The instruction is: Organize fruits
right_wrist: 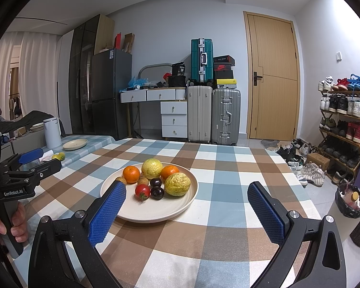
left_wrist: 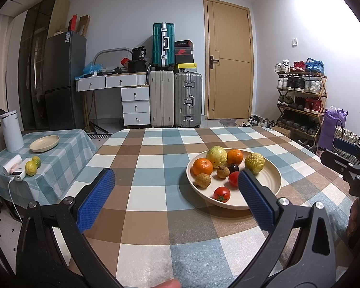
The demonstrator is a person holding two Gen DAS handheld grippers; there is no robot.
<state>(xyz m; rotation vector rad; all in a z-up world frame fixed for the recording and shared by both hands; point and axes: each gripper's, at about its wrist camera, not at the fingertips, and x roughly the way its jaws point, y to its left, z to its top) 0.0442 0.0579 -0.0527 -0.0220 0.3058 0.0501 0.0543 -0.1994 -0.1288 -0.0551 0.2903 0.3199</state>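
Observation:
A cream plate (left_wrist: 271, 180) (right_wrist: 160, 212) on the checked table holds two oranges (left_wrist: 202, 166) (right_wrist: 131, 173), two yellow-green guavas (left_wrist: 216, 156) (right_wrist: 177, 183), two tomatoes (left_wrist: 221, 194) (right_wrist: 142, 191), brown lychees (left_wrist: 202, 180) and dark plums (right_wrist: 157, 192). My left gripper (left_wrist: 176, 180) is open and empty, just before the plate's left side. My right gripper (right_wrist: 187, 193) is open and empty, just before the plate's right part. An empty cream plate (left_wrist: 44, 143) (right_wrist: 75, 144) and two yellow-green fruits (left_wrist: 31, 168) (right_wrist: 59, 156) lie on the side table.
The side table (left_wrist: 67, 141) at left also carries a white kettle (left_wrist: 11, 130) and a power bank (left_wrist: 18, 176). Suitcases (left_wrist: 175, 98), a drawer desk, a fridge, a door and a shoe rack (left_wrist: 300, 96) stand beyond the table. A bin (right_wrist: 350, 200) sits on the floor at right.

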